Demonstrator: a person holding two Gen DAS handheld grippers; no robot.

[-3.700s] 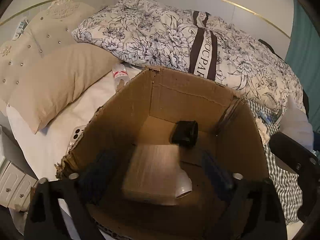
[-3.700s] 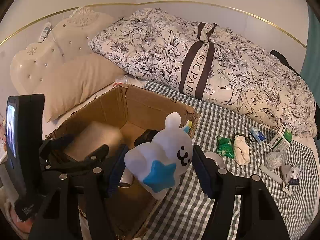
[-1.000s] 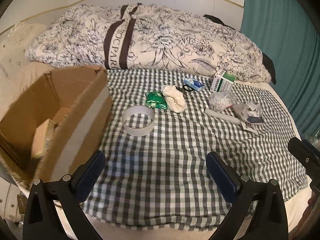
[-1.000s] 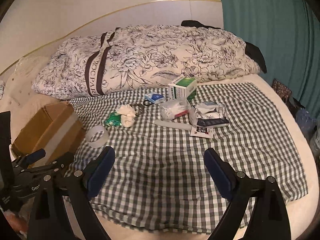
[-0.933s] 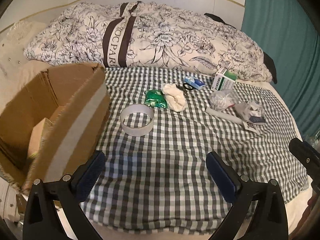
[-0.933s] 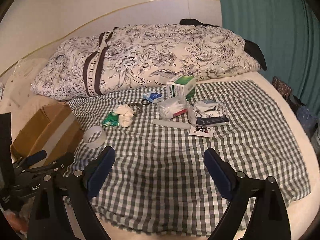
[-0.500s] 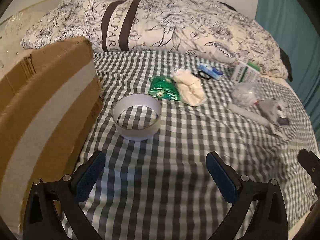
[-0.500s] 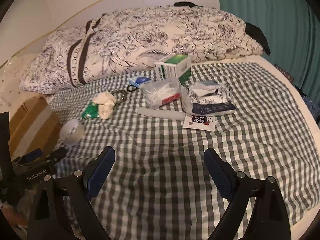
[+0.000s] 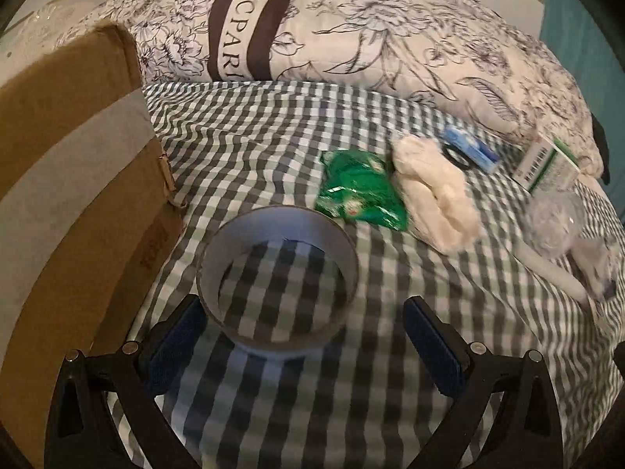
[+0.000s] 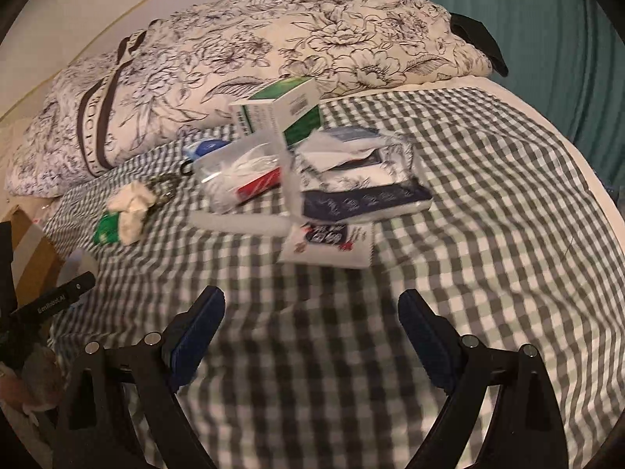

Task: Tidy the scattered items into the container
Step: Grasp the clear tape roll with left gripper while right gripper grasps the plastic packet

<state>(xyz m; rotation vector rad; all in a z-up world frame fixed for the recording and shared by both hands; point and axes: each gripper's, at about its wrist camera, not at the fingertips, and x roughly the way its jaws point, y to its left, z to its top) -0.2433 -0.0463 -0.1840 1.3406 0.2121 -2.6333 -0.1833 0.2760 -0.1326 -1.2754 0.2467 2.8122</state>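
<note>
Our left gripper (image 9: 300,332) fingers spread around tape roll (image 9: 277,277), lying flat, hole upward, our right gripper (image 10: 310,328) released, empty, beside cardboard box (image 9: 74,195).

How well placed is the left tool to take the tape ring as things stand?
Probably well: the left tool is open, the tape ring lies flat on the checked cloth just ahead, nothing between; the cardboard box stands clear.

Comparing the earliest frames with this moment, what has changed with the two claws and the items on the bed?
The right claw has let go of the white bunny toy it carried to the brown cardboard box and now stands open and empty above the checked cloth. The left claw swung away from the box and came down around the white tape ring, jaws open, not gripping. The scattered items lie unmoved.
</note>
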